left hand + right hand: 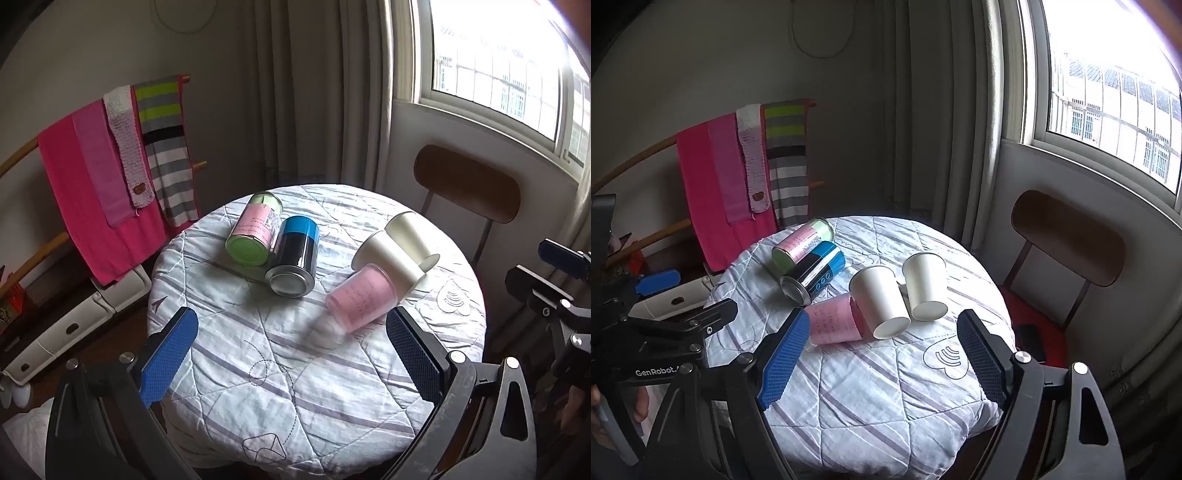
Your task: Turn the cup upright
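Two white paper cups lie on their sides on the round quilted table (280,369): one (391,258) (881,301) nearer the middle, the other (413,229) (925,290) beside it. A pink cup (360,301) (834,321) lies on its side against them. My left gripper (291,354) is open and empty, above the near part of the table. My right gripper (882,365) is open and empty, held in front of the white cups. The left gripper also shows at the left edge of the right wrist view.
A green-and-pink can (255,230) (803,245) and a blue-and-black can (295,258) (814,271) lie on their sides at the table's back left. A wooden chair (467,182) (1067,236) stands behind right. A rack with towels (110,166) stands at left.
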A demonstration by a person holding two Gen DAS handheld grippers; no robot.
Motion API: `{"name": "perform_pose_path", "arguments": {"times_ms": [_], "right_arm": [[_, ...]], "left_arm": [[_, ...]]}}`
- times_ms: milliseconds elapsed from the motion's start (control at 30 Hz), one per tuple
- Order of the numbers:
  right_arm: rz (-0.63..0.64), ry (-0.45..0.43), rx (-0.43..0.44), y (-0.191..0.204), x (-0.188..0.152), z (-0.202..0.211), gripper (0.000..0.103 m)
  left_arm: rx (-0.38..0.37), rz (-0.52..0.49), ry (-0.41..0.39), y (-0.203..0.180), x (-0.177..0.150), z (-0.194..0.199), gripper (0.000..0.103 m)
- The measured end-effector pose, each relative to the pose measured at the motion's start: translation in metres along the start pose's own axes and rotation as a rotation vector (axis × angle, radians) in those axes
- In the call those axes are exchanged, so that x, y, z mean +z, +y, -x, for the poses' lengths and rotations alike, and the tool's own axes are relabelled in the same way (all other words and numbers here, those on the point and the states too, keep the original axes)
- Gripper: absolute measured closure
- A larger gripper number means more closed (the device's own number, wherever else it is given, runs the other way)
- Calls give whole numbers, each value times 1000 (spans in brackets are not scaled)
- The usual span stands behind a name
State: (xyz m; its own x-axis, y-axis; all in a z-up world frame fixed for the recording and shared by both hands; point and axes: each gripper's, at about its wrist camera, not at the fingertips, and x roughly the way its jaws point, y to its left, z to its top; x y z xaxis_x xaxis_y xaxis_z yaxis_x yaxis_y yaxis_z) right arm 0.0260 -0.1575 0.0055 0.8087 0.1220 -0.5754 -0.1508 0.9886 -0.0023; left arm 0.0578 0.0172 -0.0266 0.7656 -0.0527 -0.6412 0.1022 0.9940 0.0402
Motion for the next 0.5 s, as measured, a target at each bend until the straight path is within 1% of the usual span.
{"name": "perform_pose_path", "arguments": {"times_ms": [200, 333, 500], "right_arm": [[-3, 16, 2, -6, 3, -13, 20], [-3, 31, 4, -6, 2, -18, 20], [3, 11, -1, -8, 2, -21, 20]], "left_arm": [[-8, 8, 15, 3, 6, -12, 0], [-13, 3, 9, 3, 10, -15, 0], [-28, -11, 2, 3, 12, -18, 0]]}}
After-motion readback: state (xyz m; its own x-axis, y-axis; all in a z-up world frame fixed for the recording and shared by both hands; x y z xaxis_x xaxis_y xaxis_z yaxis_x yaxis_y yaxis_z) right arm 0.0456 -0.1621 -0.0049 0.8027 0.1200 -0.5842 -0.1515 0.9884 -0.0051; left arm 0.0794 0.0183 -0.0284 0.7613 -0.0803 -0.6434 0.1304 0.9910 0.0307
